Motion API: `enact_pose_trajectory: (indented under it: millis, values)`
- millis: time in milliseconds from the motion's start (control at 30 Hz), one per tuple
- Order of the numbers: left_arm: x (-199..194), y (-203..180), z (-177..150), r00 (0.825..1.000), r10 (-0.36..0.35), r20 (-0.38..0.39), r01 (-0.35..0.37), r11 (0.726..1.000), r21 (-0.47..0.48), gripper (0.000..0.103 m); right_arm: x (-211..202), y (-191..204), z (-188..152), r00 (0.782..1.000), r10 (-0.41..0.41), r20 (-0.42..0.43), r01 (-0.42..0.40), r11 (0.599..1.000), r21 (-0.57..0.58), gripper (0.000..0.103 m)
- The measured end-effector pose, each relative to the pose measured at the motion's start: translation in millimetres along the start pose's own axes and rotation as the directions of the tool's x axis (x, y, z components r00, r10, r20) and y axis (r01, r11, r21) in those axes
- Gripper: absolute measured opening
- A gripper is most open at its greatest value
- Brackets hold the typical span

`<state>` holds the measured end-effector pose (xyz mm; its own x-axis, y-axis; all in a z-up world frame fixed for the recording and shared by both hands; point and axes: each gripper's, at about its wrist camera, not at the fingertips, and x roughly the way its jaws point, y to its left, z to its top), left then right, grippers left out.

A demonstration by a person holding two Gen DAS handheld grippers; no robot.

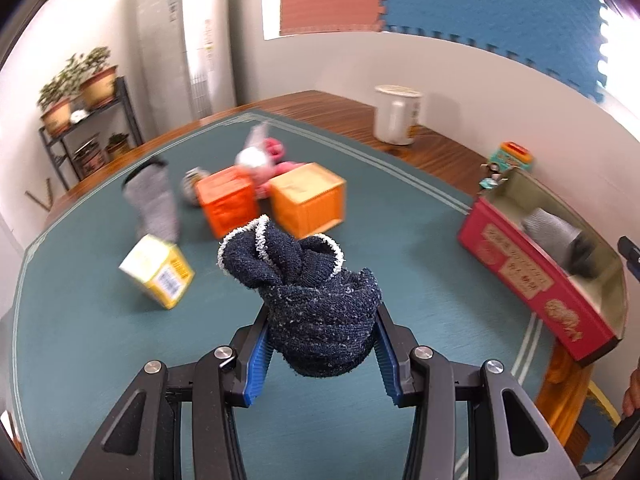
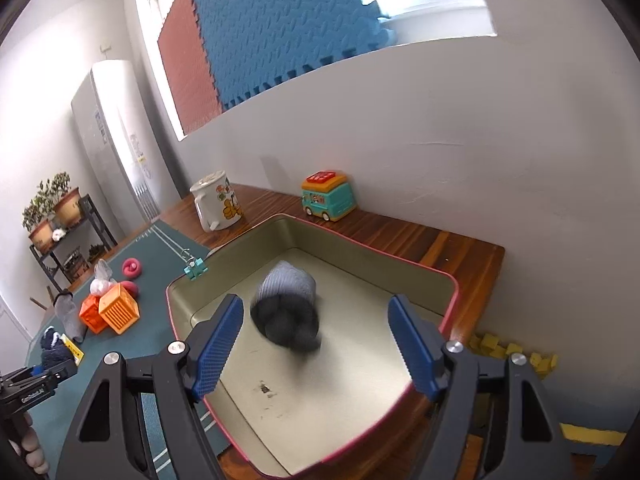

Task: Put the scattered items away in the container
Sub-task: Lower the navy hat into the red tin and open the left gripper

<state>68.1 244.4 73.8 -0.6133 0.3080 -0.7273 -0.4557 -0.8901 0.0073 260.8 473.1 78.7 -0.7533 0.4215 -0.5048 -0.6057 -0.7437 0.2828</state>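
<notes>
My left gripper (image 1: 320,344) is shut on a rolled navy sock (image 1: 316,304) and holds it above the green mat (image 1: 80,340). The red tin container (image 1: 532,284) stands at the right with a grey sock roll (image 1: 556,236) inside. My right gripper (image 2: 316,344) is open and empty above the container (image 2: 450,312); the grey and dark sock roll (image 2: 288,308) lies blurred on its floor. On the mat lie two orange cubes (image 1: 272,200), a grey sock (image 1: 154,200), a yellow box (image 1: 158,272) and pink and white items (image 1: 264,156).
A white mug (image 2: 216,204) and a toy bus (image 2: 328,196) stand on the wooden table by the wall. A teal binder clip (image 2: 195,268) sits by the container's corner. A plant shelf (image 1: 88,120) stands beyond the table.
</notes>
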Motion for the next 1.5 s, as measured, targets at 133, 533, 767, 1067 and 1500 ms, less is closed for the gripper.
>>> enact_pose_trajectory:
  millis: [133, 533, 767, 1067, 1500]
  values:
    - [-3, -34, 13, 0.999, -0.042, 0.017, 0.041, 0.998, 0.05, 0.048, -1, -11, -2, 1.0, -0.004, 0.006, 0.003, 1.0, 0.023, 0.078]
    - [-2, -139, 36, 0.974, -0.225, 0.019, 0.217, 0.954, 0.205, 0.048, -10, -36, -7, 0.998, -0.043, 0.042, 0.041, 0.998, 0.039, 0.078]
    - [10, -184, 44, 0.949, -0.316, 0.001, 0.303, 0.911, 0.278, 0.048, -16, -53, -4, 0.995, -0.077, 0.061, 0.073, 0.995, 0.065, 0.078]
    - [25, -198, 47, 0.923, -0.381, -0.054, 0.382, 0.892, 0.241, 0.078, -15, -58, -5, 0.995, -0.085, 0.055, 0.081, 0.994, 0.077, 0.078]
    - [24, -143, 48, 0.947, -0.321, -0.026, 0.321, 0.935, 0.154, 0.078, -9, -18, -6, 0.999, -0.03, 0.046, 0.029, 0.999, 0.014, 0.078]
